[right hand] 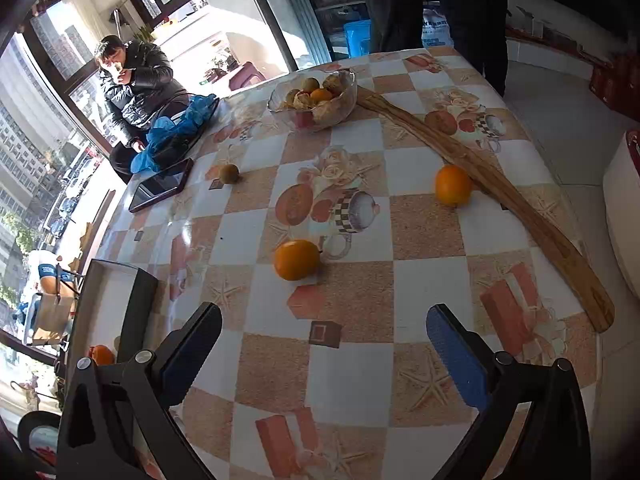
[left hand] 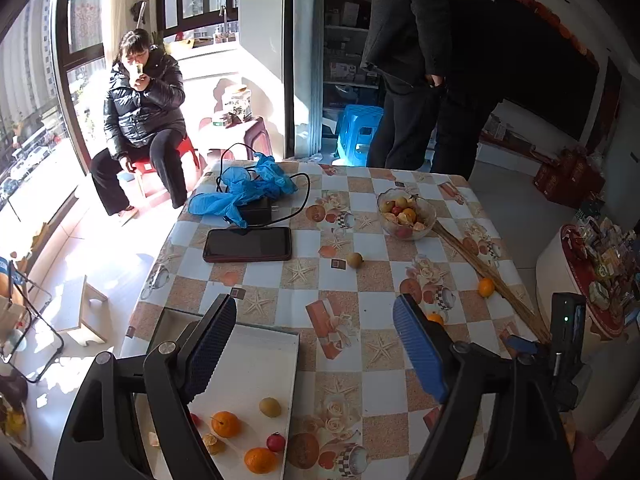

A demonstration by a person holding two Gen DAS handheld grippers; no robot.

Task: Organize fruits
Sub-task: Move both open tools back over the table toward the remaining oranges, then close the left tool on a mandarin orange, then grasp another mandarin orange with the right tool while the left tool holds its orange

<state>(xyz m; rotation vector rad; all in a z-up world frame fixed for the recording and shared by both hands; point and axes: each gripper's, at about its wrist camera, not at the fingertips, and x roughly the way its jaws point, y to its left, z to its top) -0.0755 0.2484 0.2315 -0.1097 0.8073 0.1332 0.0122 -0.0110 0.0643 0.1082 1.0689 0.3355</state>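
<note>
On the surface (left hand: pixel 344 288), a white tray (left hand: pixel 256 360) at the left holds oranges and small fruits. The left tool (left hand: pixel 316 344) hangs wide apart above it — empty. Further right, the right tool (right hand: pixel 324 344) gapes empty over two loose oranges (right hand: pixel 297 260); a glass bowl (right hand: pixel 316 98) of fruit stands beyond.

Both fisheye cameras ride above their own hand-held gripper and look forward and downward along its fingers, across the checkered, fruit-printed worktop (left hand: pixel 360 288) toward the windows. The left view sits over the white rectangular tray (left hand: pixel 256 364) at the near-left edge; the right view hangs closer, further right. Both share the clear glass fruit bowl (left hand: pixel 406 213) (right hand: pixel 312 98), the dark phone (left hand: pixel 248 244) (right hand: pixel 160 190) and the long wooden stick (left hand: pixel 488 272) (right hand: pixel 500 196).
</note>
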